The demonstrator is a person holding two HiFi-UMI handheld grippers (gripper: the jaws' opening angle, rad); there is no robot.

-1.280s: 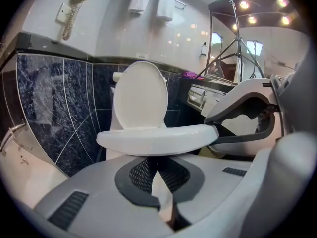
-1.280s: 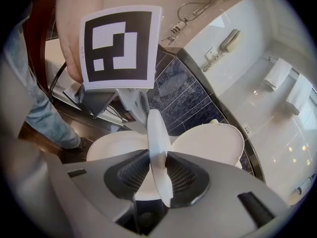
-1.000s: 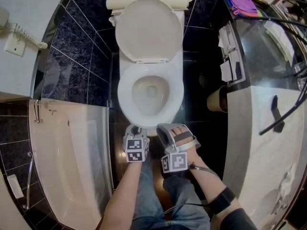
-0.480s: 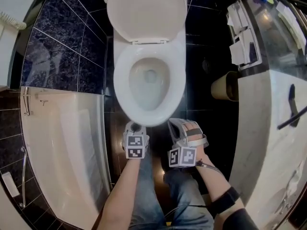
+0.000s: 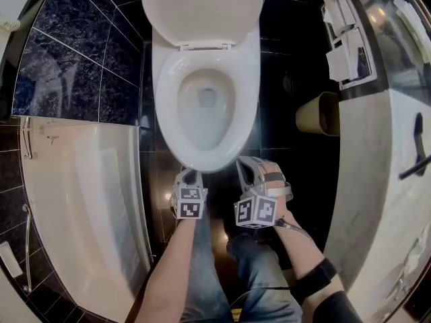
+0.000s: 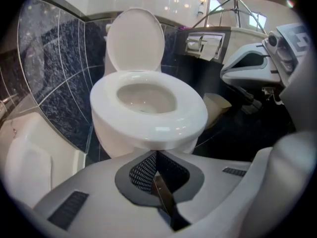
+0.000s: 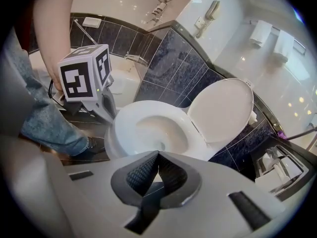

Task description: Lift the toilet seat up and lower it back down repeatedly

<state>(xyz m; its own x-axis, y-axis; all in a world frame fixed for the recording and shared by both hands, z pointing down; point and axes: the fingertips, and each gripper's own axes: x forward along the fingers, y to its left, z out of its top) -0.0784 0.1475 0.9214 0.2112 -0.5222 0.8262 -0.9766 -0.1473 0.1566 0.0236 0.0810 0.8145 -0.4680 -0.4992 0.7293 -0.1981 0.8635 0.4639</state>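
Seen from above, the left gripper (image 5: 189,175) and right gripper (image 5: 246,165) hover close to the front of the toilet seat (image 5: 205,159), which lies down on the bowl under the raised lid (image 5: 202,9), while only each gripper's own view shows its jaws pressed together, empty, the right one also catching a wall phone (image 7: 214,10).

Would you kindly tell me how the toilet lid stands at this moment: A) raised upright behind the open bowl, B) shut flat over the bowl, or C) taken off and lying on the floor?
A: the toilet lid stands raised at the back, leaving the bowl open, as the head view and both gripper views show.
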